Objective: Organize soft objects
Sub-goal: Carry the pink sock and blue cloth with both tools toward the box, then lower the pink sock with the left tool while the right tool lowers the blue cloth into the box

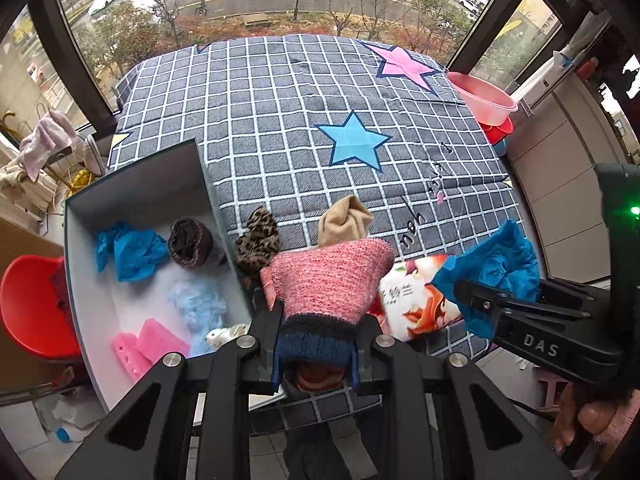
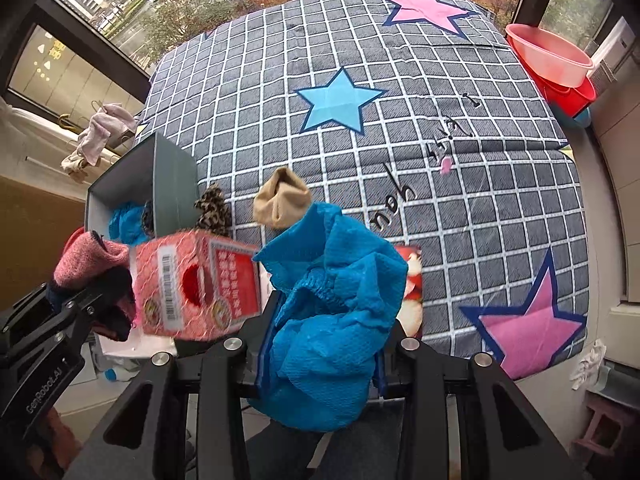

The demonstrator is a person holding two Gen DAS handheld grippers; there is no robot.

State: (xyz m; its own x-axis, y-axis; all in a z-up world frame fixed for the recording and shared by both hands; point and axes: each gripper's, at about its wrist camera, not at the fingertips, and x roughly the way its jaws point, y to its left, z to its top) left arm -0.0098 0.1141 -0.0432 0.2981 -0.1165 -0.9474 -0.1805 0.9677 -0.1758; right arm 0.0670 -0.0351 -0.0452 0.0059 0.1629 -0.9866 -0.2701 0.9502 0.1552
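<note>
My left gripper [image 1: 314,360] is shut on a pink knit sock with a navy cuff [image 1: 328,280], held above the bed's near edge; the right wrist view shows that gripper [image 2: 92,300] and sock [image 2: 88,256] at the left. My right gripper [image 2: 320,360] is shut on a crumpled blue cloth [image 2: 332,312], also seen from the left wrist as gripper [image 1: 480,304] and cloth [image 1: 500,264]. An open grey box [image 1: 80,240] at the left holds a blue cloth [image 1: 132,252], a dark knit piece [image 1: 188,244], light blue fluff [image 1: 200,308] and a pink item [image 1: 156,344]. A leopard sock [image 1: 256,246] and a beige sock [image 1: 346,220] lie on the bed.
The bed has a grey checked cover with stars [image 1: 352,144]. A red netted carton [image 2: 196,284] and a printed packet [image 1: 420,300] lie near the front edge. Pink and red basins [image 2: 548,56] stand at the far right, a red chair [image 1: 36,304] at the left, windows behind.
</note>
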